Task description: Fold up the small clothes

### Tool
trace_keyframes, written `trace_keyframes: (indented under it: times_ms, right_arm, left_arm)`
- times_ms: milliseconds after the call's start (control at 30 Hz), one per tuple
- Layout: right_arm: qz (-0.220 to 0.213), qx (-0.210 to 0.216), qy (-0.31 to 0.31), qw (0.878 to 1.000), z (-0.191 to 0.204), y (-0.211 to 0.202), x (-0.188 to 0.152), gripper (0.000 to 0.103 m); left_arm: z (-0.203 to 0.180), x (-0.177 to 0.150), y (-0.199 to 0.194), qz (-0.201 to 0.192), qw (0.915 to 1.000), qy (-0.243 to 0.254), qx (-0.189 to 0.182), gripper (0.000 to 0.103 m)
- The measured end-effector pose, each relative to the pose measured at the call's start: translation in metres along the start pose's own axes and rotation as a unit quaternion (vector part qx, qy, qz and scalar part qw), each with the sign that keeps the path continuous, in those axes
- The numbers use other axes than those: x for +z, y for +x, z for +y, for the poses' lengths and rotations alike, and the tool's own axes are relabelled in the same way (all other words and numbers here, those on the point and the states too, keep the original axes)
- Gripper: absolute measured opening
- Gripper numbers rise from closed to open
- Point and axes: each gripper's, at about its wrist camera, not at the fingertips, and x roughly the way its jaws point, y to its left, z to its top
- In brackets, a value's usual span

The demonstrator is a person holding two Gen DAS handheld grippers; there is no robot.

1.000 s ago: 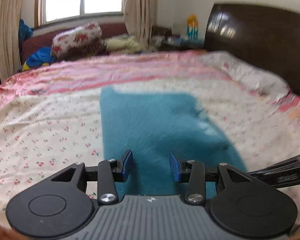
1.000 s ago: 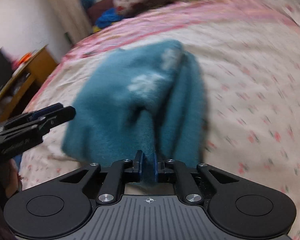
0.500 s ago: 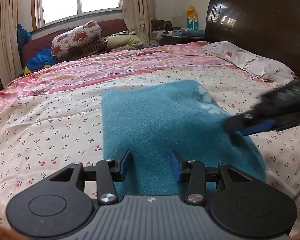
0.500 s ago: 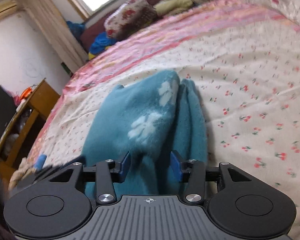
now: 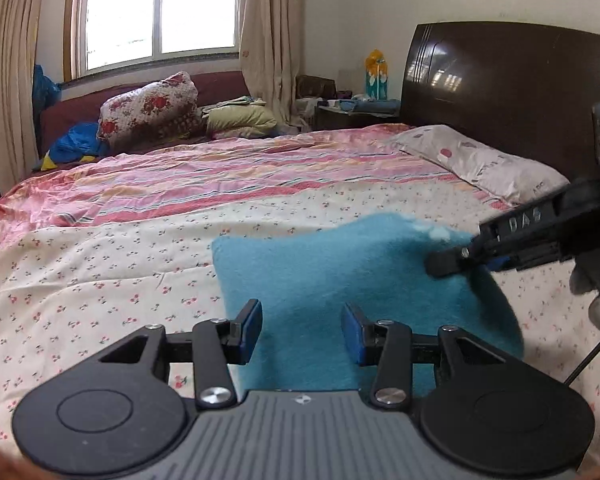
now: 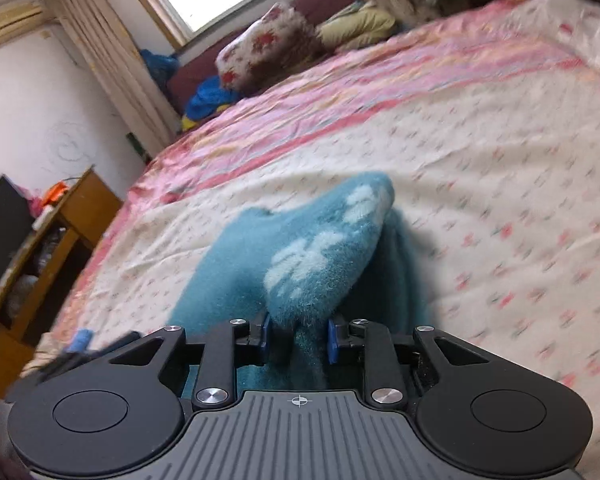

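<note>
On the bed, spread with a cream floral sheet and a pink striped cover, lies one fuzzy teal fleece garment with pale paw prints, partly folded over itself. The left hand-held gripper hangs just above the garment's near edge, its two blue-padded jaws moderately wide with nothing pinched between them. The right hand-held gripper reaches in at three o'clock of the left view; its jaws are closing, narrow, with a raised fold of the teal fleece between the two pads. Toward twelve o'clock are one dark wooden headboard, one spotted pillow, one rose-patterned bundle and one window.
</note>
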Motion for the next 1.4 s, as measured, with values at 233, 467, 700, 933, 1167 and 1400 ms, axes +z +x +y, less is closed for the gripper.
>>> trace_keyframes:
  times_ms: [233,467,700,933,1167,1400]
  right_arm:
    - [0.026,-0.048,-0.001,0.998,-0.018,0.038,-0.024,0.024]
    - [0.022,-0.058,-0.007,0.998,-0.008,0.012,-0.021,0.036]
    - [-0.043,-0.049,-0.085,0.994,0.039,-0.004,-0.019,0.034]
    - [-0.011,-0.114,-0.099,0.988,0.03,0.06,-0.014,0.015]
    - [-0.005,-0.1,-0.078,0.992,0.02,0.043,-0.01,0.002]
    - [-0.004,-0.114,-0.074,0.991,0.006,0.043,-0.018,0.0]
  left_arm:
    - [-0.007,-0.024,0.034,0.046,0.9982,0.03,0.025,0.051]
    - [-0.003,-0.022,0.033,0.062,0.9978,0.014,0.021,0.051]
    - [-0.006,-0.022,0.034,0.067,0.9972,0.017,0.028,0.052]
    - [-0.008,-0.017,0.034,0.069,0.9969,0.03,0.024,0.052]
    - [0.02,-0.002,0.008,0.039,0.9988,-0.02,0.022,0.053]
    - [0.029,-0.014,0.025,0.078,0.995,-0.056,0.027,0.054]
